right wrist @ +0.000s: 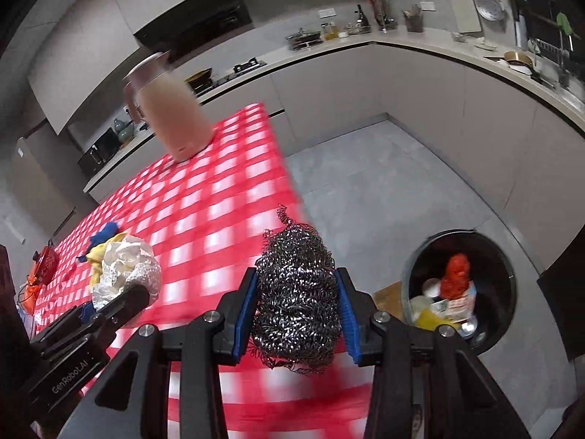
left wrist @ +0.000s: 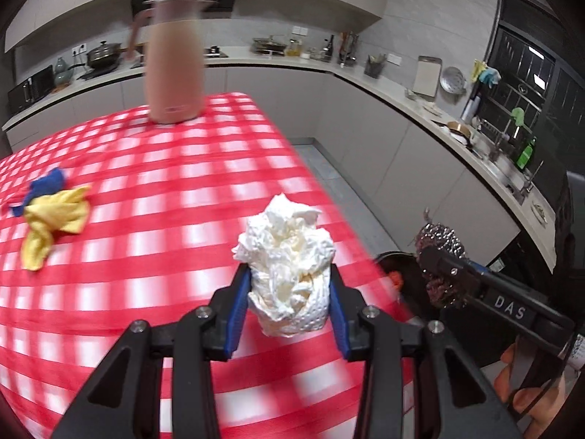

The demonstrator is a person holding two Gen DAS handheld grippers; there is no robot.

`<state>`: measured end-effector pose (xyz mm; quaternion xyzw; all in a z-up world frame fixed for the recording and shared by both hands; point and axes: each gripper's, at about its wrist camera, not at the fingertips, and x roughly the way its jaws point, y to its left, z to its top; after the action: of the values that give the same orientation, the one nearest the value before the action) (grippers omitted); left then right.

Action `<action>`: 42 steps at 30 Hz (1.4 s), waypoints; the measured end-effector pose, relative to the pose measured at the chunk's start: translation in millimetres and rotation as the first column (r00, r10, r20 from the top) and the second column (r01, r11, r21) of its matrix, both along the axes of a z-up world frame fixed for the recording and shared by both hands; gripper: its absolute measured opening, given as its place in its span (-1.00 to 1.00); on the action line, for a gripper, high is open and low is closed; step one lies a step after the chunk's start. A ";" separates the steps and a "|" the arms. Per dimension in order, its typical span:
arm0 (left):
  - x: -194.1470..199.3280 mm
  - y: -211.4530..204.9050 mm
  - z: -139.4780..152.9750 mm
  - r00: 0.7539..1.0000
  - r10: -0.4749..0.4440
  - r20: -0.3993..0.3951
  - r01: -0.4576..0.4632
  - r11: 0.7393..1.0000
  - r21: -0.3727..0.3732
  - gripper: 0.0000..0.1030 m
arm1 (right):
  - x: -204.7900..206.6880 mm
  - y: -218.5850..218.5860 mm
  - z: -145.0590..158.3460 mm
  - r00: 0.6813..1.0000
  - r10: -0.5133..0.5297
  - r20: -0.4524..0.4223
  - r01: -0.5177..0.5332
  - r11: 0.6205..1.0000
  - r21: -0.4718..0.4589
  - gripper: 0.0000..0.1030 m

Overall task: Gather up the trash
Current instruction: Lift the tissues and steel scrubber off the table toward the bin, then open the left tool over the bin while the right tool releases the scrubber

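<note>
both my grippers are loaded: left gripper (left wrist: 289, 301) clamps a crumpled white paper wad (left wrist: 289, 267) betw. its 2 blue pads, right gripper (right wrist: 298, 309) squeezes a steel wool scrubber (right wrist: 298, 296). both hang over the red-check table (left wrist: 153, 201) near its edge. black trash bin (right wrist: 508, 281) on the floor just beside, w/ trash inside. pink jug (left wrist: 173, 62) at far end, yellow/blue rags (left wrist: 51, 216) left.

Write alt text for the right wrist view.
The right gripper clamps a steel wool scrubber over a red-checked table. A black trash bin holding rubbish stands on the floor to the right.
</note>
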<state>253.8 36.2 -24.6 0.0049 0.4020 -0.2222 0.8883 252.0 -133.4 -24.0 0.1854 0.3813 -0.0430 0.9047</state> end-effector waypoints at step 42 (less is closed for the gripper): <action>-9.2 -180.4 -24.9 0.997 -0.024 -0.072 0.028 0.998 0.064 0.33 | -13.7 -229.9 -61.0 0.995 -0.053 -0.090 0.049 0.998 -0.040 0.21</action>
<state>244.6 -144.3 -49.5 0.0310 0.4404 -0.2207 0.8697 238.2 -363.3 -85.0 0.1760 0.4161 -0.0816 0.8884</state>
